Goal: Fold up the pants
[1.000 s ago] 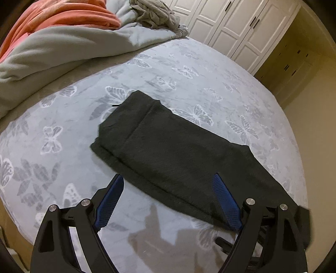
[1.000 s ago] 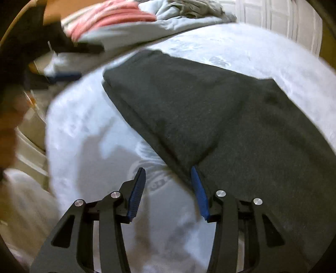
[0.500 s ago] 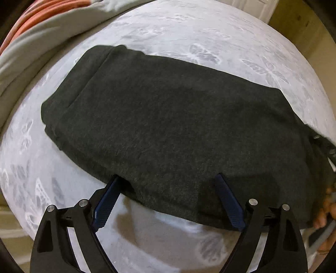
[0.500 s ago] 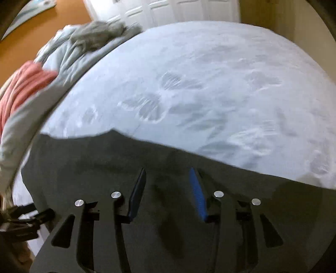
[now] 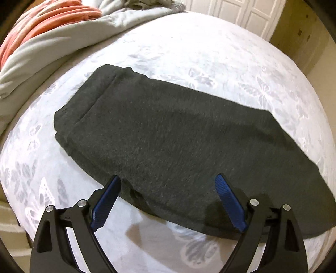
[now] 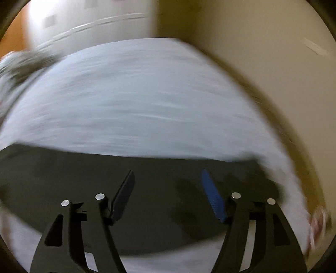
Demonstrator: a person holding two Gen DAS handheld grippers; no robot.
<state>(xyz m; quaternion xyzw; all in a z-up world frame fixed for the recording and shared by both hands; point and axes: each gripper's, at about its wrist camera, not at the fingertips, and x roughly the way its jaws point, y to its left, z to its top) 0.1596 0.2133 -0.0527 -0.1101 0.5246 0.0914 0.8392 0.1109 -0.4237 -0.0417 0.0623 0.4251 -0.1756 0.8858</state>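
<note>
Dark grey pants (image 5: pixel 168 136) lie folded lengthwise on the white butterfly-print bed (image 5: pixel 210 52), waistband at the far left. My left gripper (image 5: pixel 168 189) is open and empty, its blue pads over the pants' near edge. In the blurred right wrist view the pants (image 6: pixel 63 178) fill the lower part. My right gripper (image 6: pixel 167 178) is open and empty above them, near their right end.
A grey blanket (image 5: pixel 52 46) and an orange striped cloth (image 5: pixel 48 19) lie piled at the bed's far left. White closet doors (image 5: pixel 237 12) stand behind the bed. The bed's right edge (image 6: pixel 273 126) meets a beige wall.
The left gripper has drawn back a little from the pants. The right gripper has swung right along the pants towards their end and opened wider. The right view is smeared by motion.
</note>
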